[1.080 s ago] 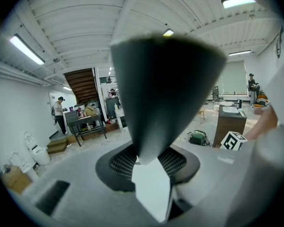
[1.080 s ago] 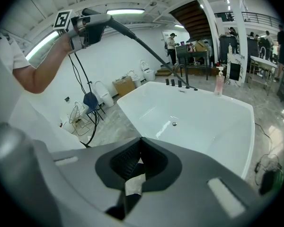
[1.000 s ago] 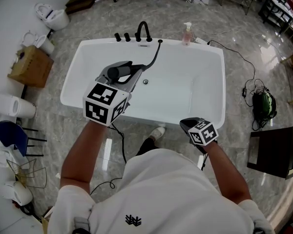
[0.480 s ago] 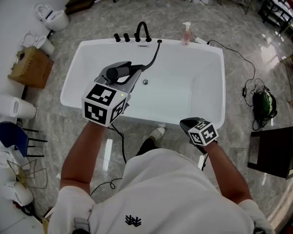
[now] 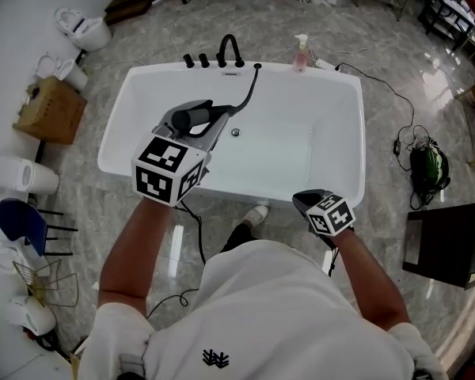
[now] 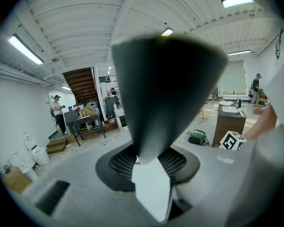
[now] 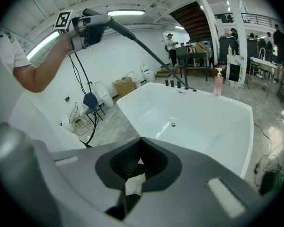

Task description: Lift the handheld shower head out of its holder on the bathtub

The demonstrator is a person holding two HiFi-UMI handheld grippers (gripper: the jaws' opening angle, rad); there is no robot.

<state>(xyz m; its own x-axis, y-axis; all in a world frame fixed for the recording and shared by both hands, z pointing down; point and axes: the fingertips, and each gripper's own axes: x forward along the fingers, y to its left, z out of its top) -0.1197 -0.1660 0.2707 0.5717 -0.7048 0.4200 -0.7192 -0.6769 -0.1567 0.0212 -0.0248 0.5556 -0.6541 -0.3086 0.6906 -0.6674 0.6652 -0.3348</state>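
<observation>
Head view: nothing has shifted over the last moment. My left gripper (image 5: 196,119) stays raised over the left half of the bathtub (image 5: 362,141), with the shower head (image 5: 186,118) in it. The hose (image 5: 249,88) trails back to the far rim, ending just right of the faucet (image 5: 232,50). My right gripper (image 5: 304,199) hangs just outside the near right corner, carrying nothing.

Left gripper view: the dark cone of the shower head fills the middle of the frame, and the jaws are clamped on it.

Right gripper view: the jaws are together with nothing between them. Across the tub I see the other gripper holding the head high, the hose stretched down to the far rim.

With everything still and the head well clear of the rim, I judge the lift done.
</observation>
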